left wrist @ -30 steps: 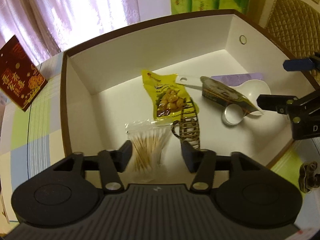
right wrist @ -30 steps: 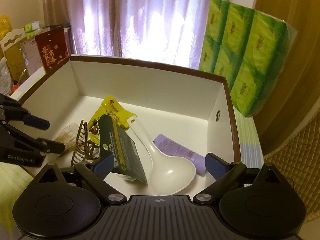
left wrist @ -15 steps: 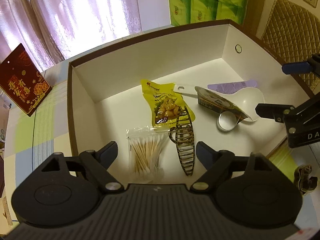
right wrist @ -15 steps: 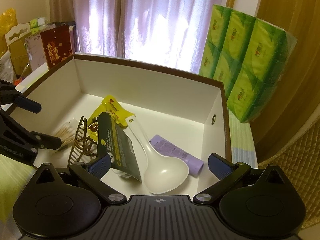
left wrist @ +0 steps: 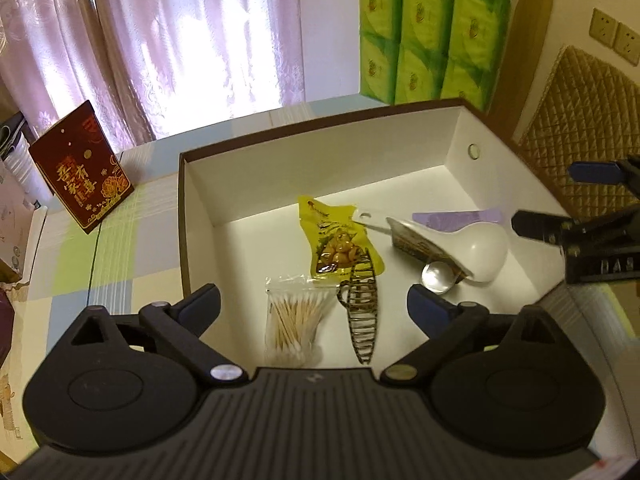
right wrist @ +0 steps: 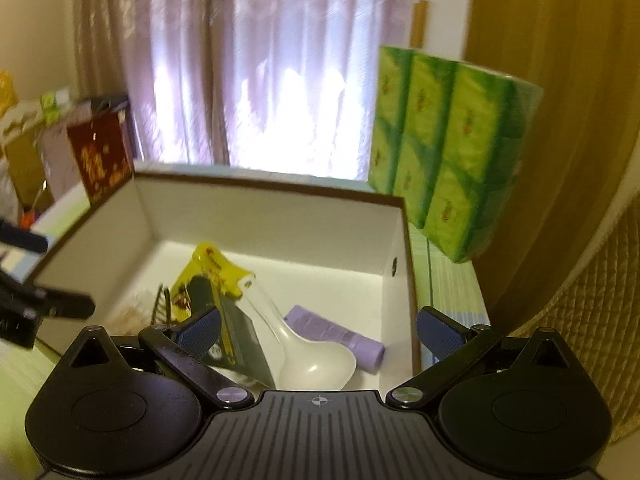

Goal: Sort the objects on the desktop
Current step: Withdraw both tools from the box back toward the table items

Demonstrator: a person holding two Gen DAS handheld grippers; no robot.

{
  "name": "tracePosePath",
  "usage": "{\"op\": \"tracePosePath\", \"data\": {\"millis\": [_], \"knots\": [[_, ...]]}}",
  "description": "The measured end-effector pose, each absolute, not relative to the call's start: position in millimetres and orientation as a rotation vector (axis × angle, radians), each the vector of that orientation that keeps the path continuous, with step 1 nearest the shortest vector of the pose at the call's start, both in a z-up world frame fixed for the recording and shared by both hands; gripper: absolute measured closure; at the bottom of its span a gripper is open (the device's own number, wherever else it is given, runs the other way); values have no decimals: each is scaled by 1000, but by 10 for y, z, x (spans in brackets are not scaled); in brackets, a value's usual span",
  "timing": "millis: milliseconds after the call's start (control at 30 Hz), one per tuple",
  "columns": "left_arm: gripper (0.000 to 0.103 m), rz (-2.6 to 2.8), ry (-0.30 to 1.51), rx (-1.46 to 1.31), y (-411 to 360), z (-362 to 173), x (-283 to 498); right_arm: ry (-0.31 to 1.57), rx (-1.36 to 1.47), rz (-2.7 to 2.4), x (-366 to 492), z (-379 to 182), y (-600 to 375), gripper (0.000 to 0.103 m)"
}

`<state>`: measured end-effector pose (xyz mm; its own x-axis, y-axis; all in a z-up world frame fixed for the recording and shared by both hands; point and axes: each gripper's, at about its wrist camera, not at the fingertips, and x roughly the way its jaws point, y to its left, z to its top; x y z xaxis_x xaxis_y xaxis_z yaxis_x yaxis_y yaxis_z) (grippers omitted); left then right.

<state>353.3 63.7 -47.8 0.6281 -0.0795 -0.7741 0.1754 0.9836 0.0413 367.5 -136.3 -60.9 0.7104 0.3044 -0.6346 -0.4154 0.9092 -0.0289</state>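
Both grippers, left [left wrist: 313, 306] and right [right wrist: 318, 330], hover empty with jaws spread above the box [left wrist: 320, 168] holding cotton swabs [left wrist: 294, 318], hair claw [left wrist: 362, 312], snack pouch [left wrist: 334, 242], ladle [left wrist: 476, 246]; next likely fetches another item.

Home: curtains [left wrist: 180, 40], tissue packs [left wrist: 432, 36]

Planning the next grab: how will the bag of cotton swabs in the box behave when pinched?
The bag of cotton swabs looks thin and clear, so probably floppy and slippery. The loose sticks inside likely shift, and it seems light. It lies flat in the box, apart from the hair clip.
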Motion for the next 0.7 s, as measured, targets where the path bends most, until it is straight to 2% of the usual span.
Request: {"op": "tracePosePath", "data": {"millis": [133,333,500,700], "knots": [[1,-130,885,144,634,-381,3430,658,-98,407,3605,-471,-1474,2],[1,-115,940,61,769,-315,3316,637,19,454,3465,-306,-1614,2],[1,-85,967,0,867,-267,3177,643,14,459,3319,-230,-1679,2],[1,-51,909,4,861,-115,2872,619,-35,468,3062,-170,-1765,2]]}}
